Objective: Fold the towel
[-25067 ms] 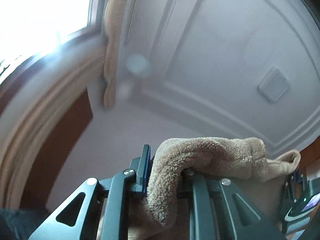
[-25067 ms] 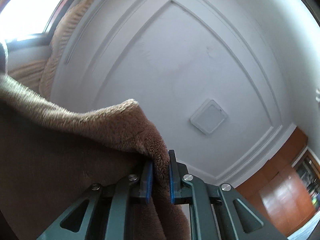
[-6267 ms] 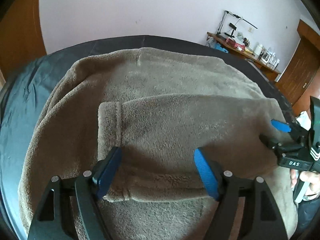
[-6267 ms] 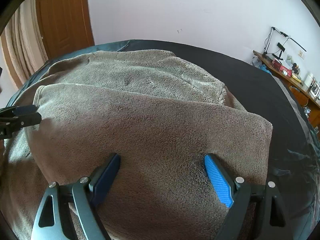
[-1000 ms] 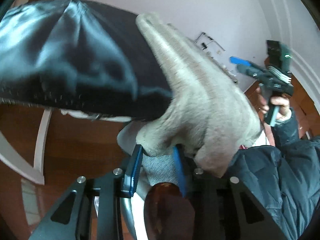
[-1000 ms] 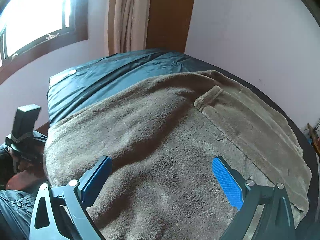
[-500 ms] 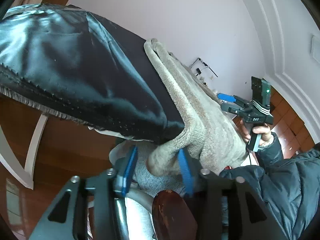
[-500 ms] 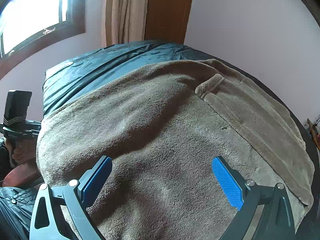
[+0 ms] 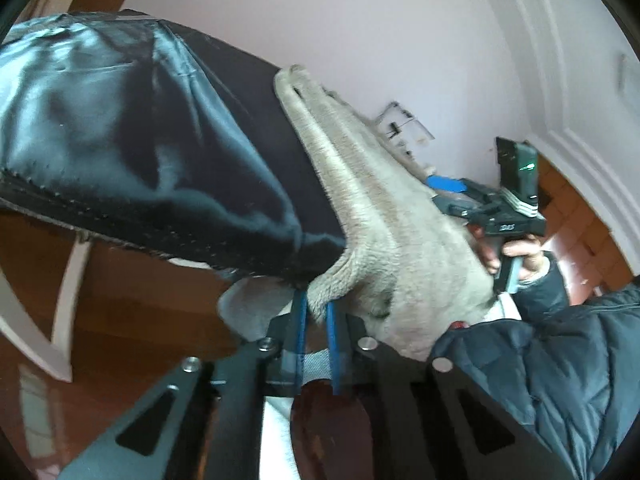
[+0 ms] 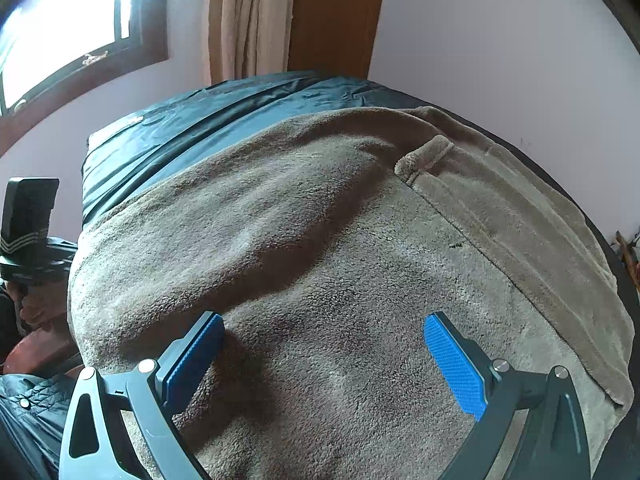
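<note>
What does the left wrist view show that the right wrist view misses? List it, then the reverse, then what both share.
Left wrist only: the left gripper shut on the towel's hanging corner, the wooden floor, and a hand holding the open right gripper.

Right wrist only: the window, the curtain, the towel's top surface with a folded-over flap, and the right gripper's blue pads spread wide above it.

Both: the beige towel on the dark bed cover, a pale wall, and a dark jacket sleeve.
</note>
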The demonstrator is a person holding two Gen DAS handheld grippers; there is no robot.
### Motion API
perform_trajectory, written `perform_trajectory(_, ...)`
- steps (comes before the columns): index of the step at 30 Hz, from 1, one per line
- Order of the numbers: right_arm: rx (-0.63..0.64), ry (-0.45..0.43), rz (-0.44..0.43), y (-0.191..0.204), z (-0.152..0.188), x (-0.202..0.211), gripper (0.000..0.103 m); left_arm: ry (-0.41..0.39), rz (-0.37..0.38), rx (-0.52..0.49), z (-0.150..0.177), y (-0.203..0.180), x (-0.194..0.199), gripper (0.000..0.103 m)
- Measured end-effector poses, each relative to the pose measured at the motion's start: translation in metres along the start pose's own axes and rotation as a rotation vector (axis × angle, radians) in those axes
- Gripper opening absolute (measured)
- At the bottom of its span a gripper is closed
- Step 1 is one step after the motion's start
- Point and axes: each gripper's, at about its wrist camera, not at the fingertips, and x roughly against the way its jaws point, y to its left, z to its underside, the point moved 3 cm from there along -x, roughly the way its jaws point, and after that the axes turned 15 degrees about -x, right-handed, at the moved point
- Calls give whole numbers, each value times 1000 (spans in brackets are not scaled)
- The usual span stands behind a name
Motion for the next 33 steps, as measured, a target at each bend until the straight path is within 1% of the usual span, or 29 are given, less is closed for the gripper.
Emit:
perform_trajectory(3, 4, -6, 10, -1, 0, 1, 102, 5, -41, -18, -3, -9, 11, 5)
perform_trajectory(5, 5, -13, 18, -2, 1, 2, 102, -17, -65, -21, -7, -14, 23, 5)
perform_trajectory(8, -9, -16, 19, -6, 1, 3, 102, -107, -86, -29, -24, -23, 48, 5)
perform_trajectory(12, -36, -14, 18, -11, 2, 2, 102, -208, -138, -75, -58, -36, 79, 4)
perform_trajectory(13, -40, -14, 17, -12, 2, 2, 102, -234, -154, -89, -68, -39, 87, 0)
perform_trajectory(14, -43, -15, 17, -13, 2, 2, 102, -268, -166, -94, -77, -41, 96, 0)
perform_trajectory(16, -51, -17, 14, -15, 3, 3, 102, -334, -163, -85, -92, -40, 115, 0)
perform_trajectory(18, -64, -16, 8, -18, 3, 2, 102, -378, -158, -75, -101, -34, 130, 0)
perform_trajectory(20, -73, -11, 1, -20, 4, 1, 102, -355, -197, -68, -104, -26, 133, 0)
perform_trajectory(23, -82, -5, -24, -22, 6, 0, 102, -288, -206, -57, -96, -20, 121, 3)
perform_trajectory(24, -85, -1, -27, -23, 7, -1, 102, -255, -207, -61, -90, -16, 116, 14)
perform_trajectory(25, -87, 4, -30, -23, 7, -2, 102, -231, -209, -63, -83, -14, 112, 43)
perform_trajectory(26, -88, 10, -32, -23, 7, -3, 102, -208, -201, -66, -77, -13, 106, 62)
perform_trajectory(27, -87, 13, -32, -23, 8, -3, 102, -189, -189, -70, -71, -13, 101, 88)
perform_trajectory(29, -78, 13, -26, -21, 8, -4, 102, -165, -157, -88, -60, -16, 91, 90)
perform_trajectory(30, -69, 16, -21, -20, 8, -4, 102, -150, -153, -98, -57, -16, 86, 90)
perform_trajectory(33, -35, 29, 6, -14, 10, -8, 102, -98, -109, -103, -43, -12, 74, 90)
